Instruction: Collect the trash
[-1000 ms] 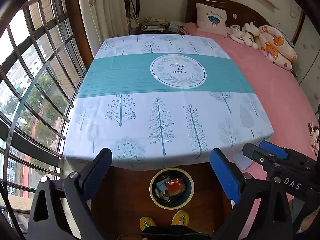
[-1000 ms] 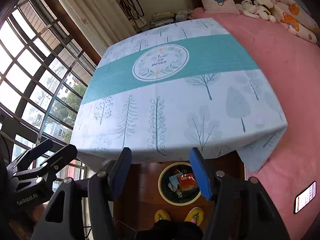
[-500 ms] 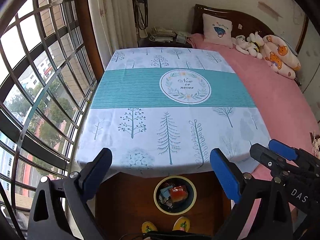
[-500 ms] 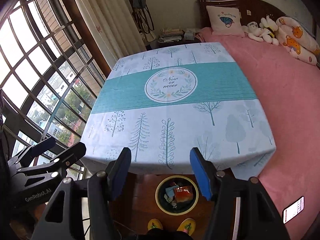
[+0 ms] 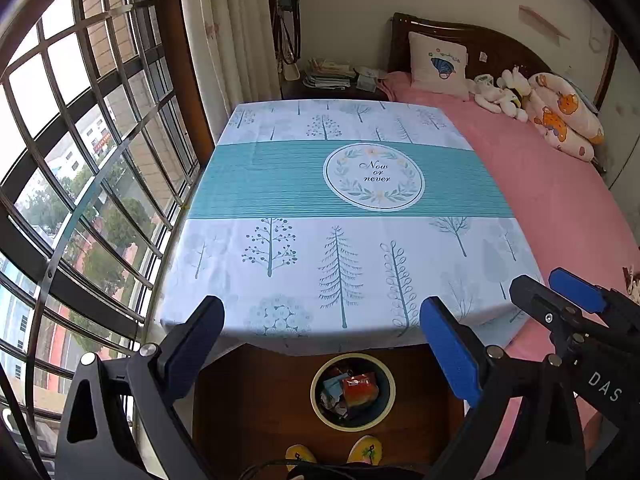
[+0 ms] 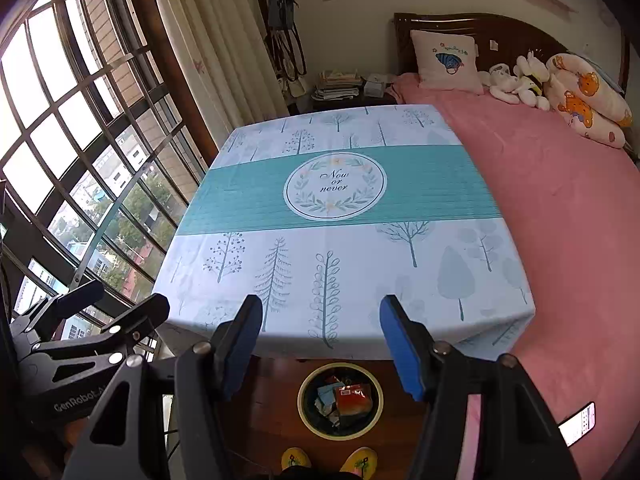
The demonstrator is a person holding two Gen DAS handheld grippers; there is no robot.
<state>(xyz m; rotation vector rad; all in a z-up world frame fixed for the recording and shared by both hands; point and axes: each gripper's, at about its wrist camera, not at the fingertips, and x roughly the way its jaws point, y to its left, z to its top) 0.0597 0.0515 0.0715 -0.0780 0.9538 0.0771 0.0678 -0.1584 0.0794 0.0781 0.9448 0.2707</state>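
The square table under a white tree-print cloth with a teal band (image 5: 340,184) lies bare. Left of its edge runs the barred window (image 5: 80,160); right of it, touching, the pink-sheeted bed (image 5: 560,200). Below its near edge, on the wooden floor, the round yellow-rimmed bin (image 6: 306,412) holds crumpled wrappers. The left gripper (image 5: 324,348) and the right gripper (image 6: 320,344) hang released, nothing between their jaws. Only the right view shows a phone (image 6: 576,424) on the bed.

We see a table under a tree-print cloth (image 5: 340,216) at twelve o'clock, barred windows (image 5: 80,160) at nine, a pink bed (image 6: 560,220) at three, dark wood floor (image 5: 256,400) at six.
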